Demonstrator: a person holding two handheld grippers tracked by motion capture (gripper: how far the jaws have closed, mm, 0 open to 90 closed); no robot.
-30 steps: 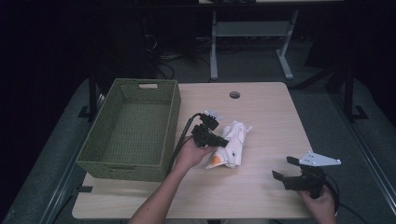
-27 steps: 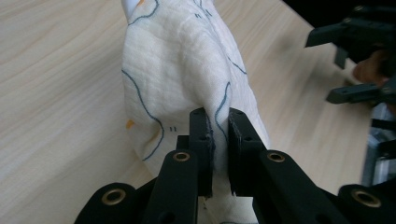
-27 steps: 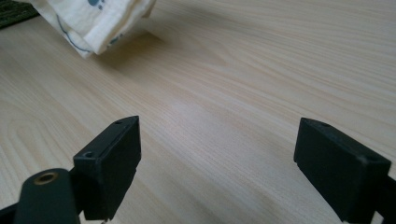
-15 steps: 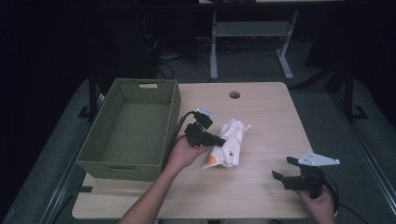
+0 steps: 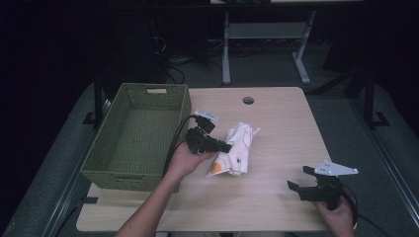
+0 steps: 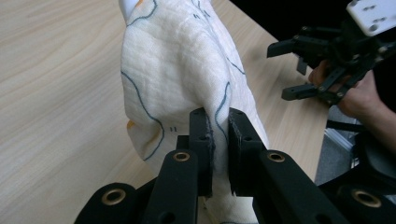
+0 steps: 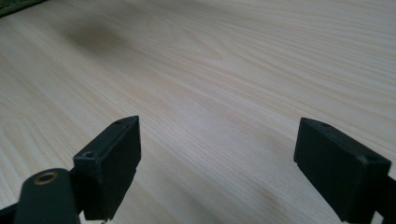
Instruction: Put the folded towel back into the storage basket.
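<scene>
The left gripper [image 5: 223,146] has its fingers [image 6: 201,140] clenched on a fold of the white cloth [image 5: 233,149], a thin, crinkled fabric printed with blue lines and an orange patch. In the left gripper view the pinched fold stands up from the wooden surface [image 5: 276,123] in a soft peak while the rest of the cloth drapes down and trails on the wood, just right of the green woven basket [image 5: 106,163]. It looks very light and wholly limp: it will likely sag, stretch out and swing under whatever point is held, so one pinch carries it but gives no control over its shape. Nothing about it appears fragile, and the textured weave should grip well between the pads rather than slip. A hold that gathers a thick bunch near the middle would probably keep the hanging ends short enough to clear the basket's wall; a pinch at a corner would leave a long tail that could drag on the rim. The right gripper [image 5: 302,180], near the front right edge of the surface and well apart from the cloth, has its fingers [image 7: 109,161] spread wide and empty.
</scene>
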